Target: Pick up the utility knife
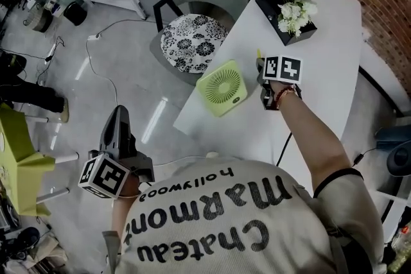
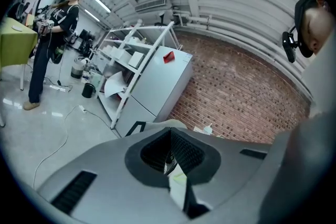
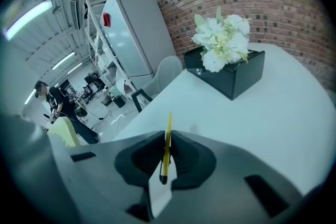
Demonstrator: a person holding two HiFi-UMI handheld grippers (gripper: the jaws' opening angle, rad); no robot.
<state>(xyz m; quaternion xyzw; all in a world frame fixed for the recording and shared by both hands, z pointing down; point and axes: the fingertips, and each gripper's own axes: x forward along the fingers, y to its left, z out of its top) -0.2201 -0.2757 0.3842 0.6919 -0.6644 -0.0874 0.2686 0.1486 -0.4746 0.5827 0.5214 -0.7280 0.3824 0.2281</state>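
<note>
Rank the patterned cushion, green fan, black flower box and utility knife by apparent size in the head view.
1. patterned cushion
2. green fan
3. black flower box, close to the fan, so unsure
4. utility knife, only a yellow sliver showing

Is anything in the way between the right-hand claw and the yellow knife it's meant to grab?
Nothing visible. The utility knife already sits edge-on between the right gripper's jaws, which are closed on it. The green fan and the black flower box stand clear of it on the white table.
</note>
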